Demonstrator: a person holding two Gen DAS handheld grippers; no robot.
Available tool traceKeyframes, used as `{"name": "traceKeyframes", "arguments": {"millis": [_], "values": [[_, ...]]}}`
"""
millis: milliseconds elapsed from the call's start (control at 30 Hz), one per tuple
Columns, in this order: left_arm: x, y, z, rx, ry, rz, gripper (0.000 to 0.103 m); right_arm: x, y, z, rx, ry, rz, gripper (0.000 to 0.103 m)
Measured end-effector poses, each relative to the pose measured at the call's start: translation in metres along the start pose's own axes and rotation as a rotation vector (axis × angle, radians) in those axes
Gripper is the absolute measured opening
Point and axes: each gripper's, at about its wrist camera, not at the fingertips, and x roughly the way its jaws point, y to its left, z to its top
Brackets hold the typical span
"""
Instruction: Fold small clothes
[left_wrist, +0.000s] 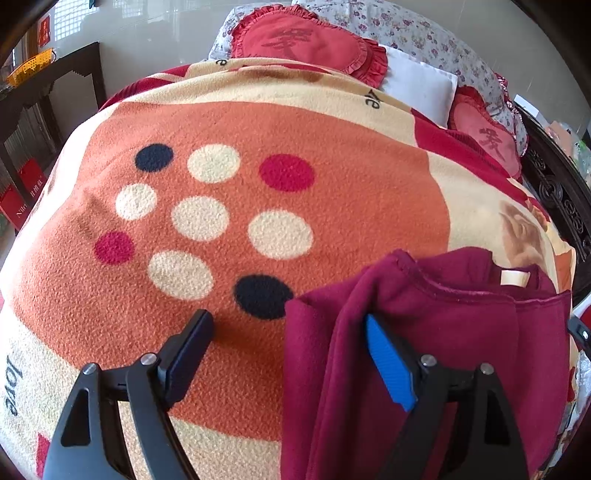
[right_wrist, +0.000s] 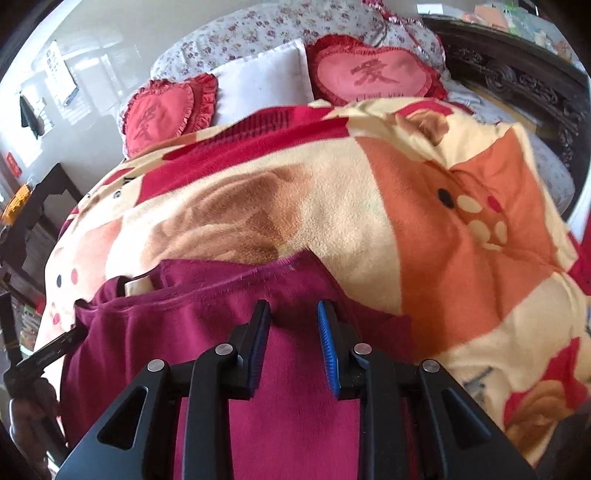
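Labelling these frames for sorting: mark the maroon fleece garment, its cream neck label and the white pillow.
Maroon fleece garment (left_wrist: 461, 332): left wrist view, on the flat body cloth.
Cream neck label (left_wrist: 514, 277): left wrist view, middle of the tag.
White rectangular pillow (right_wrist: 264, 79): right wrist view, centre of its face.

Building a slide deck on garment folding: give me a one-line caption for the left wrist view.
Open left tool straddles the folded edge of a maroon fleece garment on a polka-dot blanket.

My blue-padded claw hung over a maroon garment on an orange-and-cream blanket dotted cream, red and navy.
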Motion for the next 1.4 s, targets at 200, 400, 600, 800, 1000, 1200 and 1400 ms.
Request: {"name": "traceKeyframes", "arguments": {"millis": [200,400,600,800,1000,1200,1400], "values": [[0.000,0.000,0.000,0.003,0.000,0.003,0.087,-0.029,0.001,-0.030,-0.041,-0.009,0.014,0.007],[0.000,-0.002,-0.001,0.003,-0.003,0.014,0.088,0.001,-0.020,-0.043,-0.011,0.076,-0.024,0.004],[-0.003,-0.003,-0.002,0.002,-0.005,0.012,0.088,-0.025,-0.015,-0.039,0.001,0.033,-0.023,0.004],[-0.017,-0.002,-0.005,0.005,-0.013,0.002,0.088,-0.048,0.008,-0.062,-0.092,0.045,0.005,0.006],[-0.043,0.000,-0.012,0.020,-0.033,-0.004,0.088,-0.014,0.010,-0.083,-0.137,0.152,-0.031,0.008],[-0.071,0.005,-0.024,0.038,-0.057,-0.049,0.088,-0.034,0.035,-0.071,-0.128,0.138,0.024,0.014],[-0.093,0.029,-0.058,-0.003,-0.008,-0.158,0.092,-0.027,0.106,-0.051,-0.198,0.144,0.191,0.017]]}}
